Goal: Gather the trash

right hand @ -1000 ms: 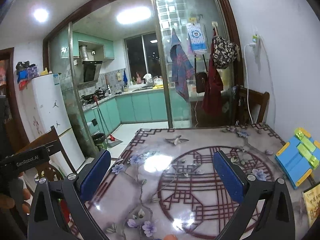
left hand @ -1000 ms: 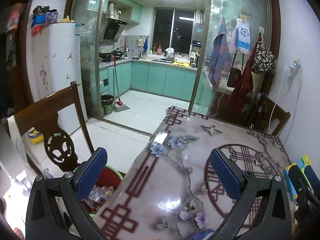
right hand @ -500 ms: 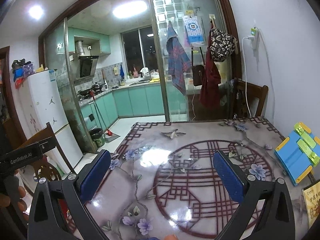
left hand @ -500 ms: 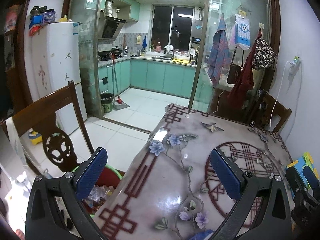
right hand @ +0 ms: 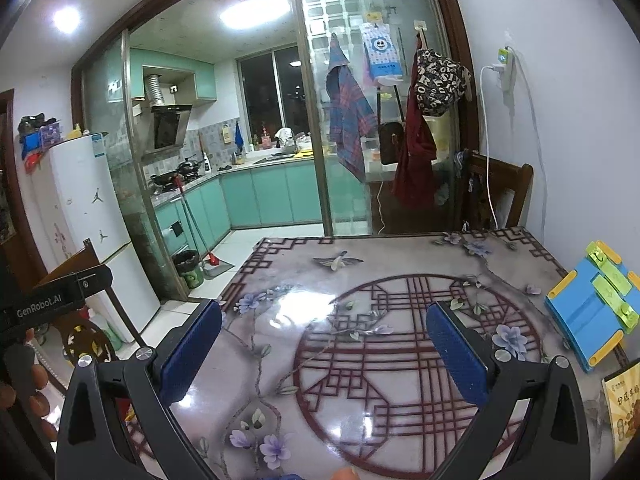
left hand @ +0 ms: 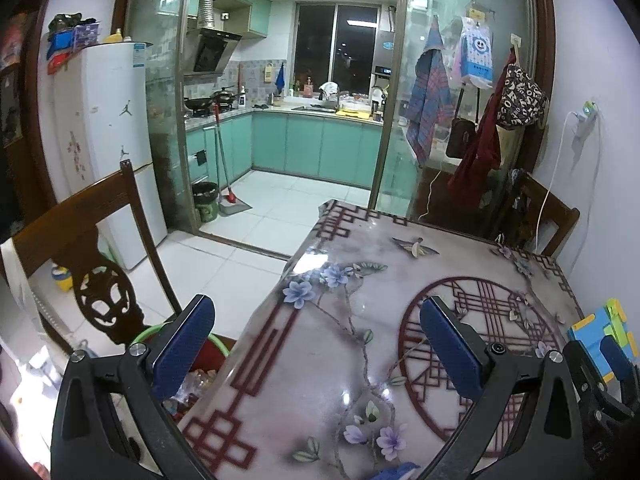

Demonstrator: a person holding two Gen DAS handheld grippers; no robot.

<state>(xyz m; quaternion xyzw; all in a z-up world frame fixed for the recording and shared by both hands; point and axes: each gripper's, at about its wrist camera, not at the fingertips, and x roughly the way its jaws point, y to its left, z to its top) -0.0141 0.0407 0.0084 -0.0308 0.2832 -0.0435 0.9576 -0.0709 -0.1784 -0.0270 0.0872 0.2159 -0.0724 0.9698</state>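
Over a dining table point(left hand: 320, 380) covered in a glossy cloth printed with red lattice and purple flowers, two grippers hover side by side, each with two blue-padded fingers. One white fridge point(left hand: 108, 148) stands at the left by the glass partition of a green-cabinet kitchen. Two wooden chairs show: one carved chair point(left hand: 92, 256) at the table's left edge, another chair point(right hand: 500, 192) at the far right corner by the wall. One red bin with a green rim point(left hand: 200, 354) sits on the floor beside the table's left edge, under the left gripper's left finger; crumpled clear wrappers point(left hand: 192, 384), the trash, lie inside it. A second, dark bin point(left hand: 206, 200) stands in the kitchen doorway next to one red-handled mop point(left hand: 224, 160). One blue and yellow stand point(right hand: 592, 312) lies on the table's right side, just beyond one yellow booklet point(right hand: 624, 408).

The left gripper point(left hand: 316, 346) is spread wide, holding nothing and touching nothing. The right gripper point(right hand: 324, 350) is likewise spread wide above the cloth, with nothing between its pads.
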